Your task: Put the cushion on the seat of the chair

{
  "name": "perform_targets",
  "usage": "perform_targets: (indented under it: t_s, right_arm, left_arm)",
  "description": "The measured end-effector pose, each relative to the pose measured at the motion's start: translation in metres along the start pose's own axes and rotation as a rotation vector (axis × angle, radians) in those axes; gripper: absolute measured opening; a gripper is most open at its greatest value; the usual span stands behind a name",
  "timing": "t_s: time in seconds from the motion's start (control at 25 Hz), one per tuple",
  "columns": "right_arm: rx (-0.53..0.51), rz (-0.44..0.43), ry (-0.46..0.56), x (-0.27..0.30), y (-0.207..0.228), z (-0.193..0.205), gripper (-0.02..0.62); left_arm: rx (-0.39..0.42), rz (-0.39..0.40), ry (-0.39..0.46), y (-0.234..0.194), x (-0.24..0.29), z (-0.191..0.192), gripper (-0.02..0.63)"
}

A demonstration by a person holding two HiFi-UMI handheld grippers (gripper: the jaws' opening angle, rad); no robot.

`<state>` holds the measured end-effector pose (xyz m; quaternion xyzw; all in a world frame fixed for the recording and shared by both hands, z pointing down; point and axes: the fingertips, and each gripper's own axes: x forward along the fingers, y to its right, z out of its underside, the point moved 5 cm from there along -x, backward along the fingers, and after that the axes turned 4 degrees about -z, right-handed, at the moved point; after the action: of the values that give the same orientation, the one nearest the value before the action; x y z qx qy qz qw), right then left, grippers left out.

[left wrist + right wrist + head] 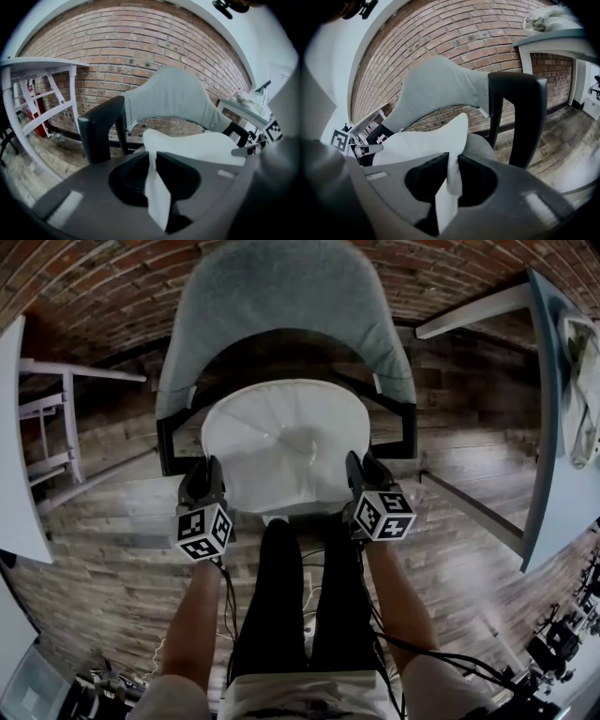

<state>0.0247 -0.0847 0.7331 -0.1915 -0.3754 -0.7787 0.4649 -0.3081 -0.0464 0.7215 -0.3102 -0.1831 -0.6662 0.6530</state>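
Observation:
A round white cushion [286, 442] hangs over the seat of a chair [281, 306] with a grey padded back and black arms. My left gripper [204, 486] is shut on the cushion's near left edge; my right gripper [361, 476] is shut on its near right edge. In the left gripper view the white fabric [157, 192] runs pinched between the dark jaws, with the chair's black arm [98, 129] just ahead. In the right gripper view the cushion edge [450, 183] is pinched the same way, next to the other black arm [520, 117]. The seat itself is hidden under the cushion.
A brick wall [112, 277] stands behind the chair. A white table frame [56, 418] is at the left and a pale table [553, 465] with crumpled cloth on it at the right. The person's legs [291, 596] stand on the wooden floor in front of the chair, with cables trailing.

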Motion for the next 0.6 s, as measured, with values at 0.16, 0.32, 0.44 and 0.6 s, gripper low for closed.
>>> perform_targets:
  t_s: [0.16,0.32,0.44,0.6]
  right_arm:
    - [-0.016,0.012,-0.024,0.011,0.006,0.003,0.046]
    - [-0.019,0.036,-0.053,0.02,0.021,0.01,0.048]
    - [0.009,0.049,-0.059,0.021,0.034,0.018,0.051]
    - [-0.02,0.067,-0.062,0.026,0.043,0.027,0.054]
  left_arm:
    - [0.0,-0.027,-0.027,-0.008,0.01,0.01,0.043]
    - [0.024,-0.041,-0.055,-0.012,0.024,0.019,0.043]
    - [0.044,-0.05,-0.074,-0.012,0.032,0.029,0.043]
    - [0.061,-0.083,-0.095,-0.016,0.042,0.041,0.043]
